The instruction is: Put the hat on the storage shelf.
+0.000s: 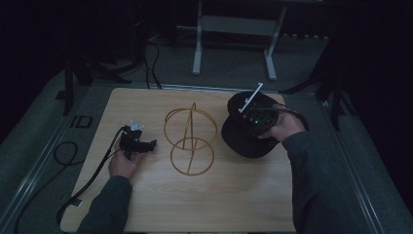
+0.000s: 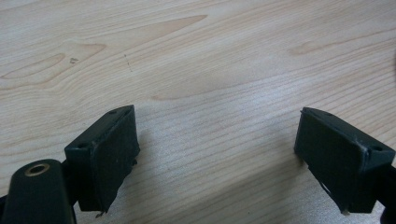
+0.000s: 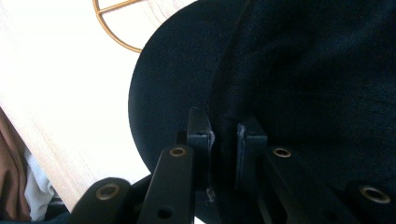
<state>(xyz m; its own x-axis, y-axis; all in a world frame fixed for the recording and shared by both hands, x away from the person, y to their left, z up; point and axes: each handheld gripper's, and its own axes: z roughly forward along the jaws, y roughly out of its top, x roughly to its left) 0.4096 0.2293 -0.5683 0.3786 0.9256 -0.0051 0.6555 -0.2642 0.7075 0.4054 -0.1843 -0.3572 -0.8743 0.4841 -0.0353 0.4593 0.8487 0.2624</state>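
Right gripper (image 3: 224, 135) pinches one black cap (image 1: 243, 131) — left gripper (image 2: 217, 154) gapes empty — one gold wire stand (image 1: 190, 139).

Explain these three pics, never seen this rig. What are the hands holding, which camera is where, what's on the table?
No robot arm here: a person sits at a wooden table with a hand-held two-jaw gripper in each hand.

The high view looks down from above the person's side. The other two come from cameras riding on the grippers, looking along their black jaws.

On the table stands a gold wire stand made of rings, in the middle. To its right is a black cap.

The right gripper is shut on the cap, pinching the fabric about where the brim meets the crown.

The left gripper rests near the table's left side, jaws wide open over bare wood, holding nothing.
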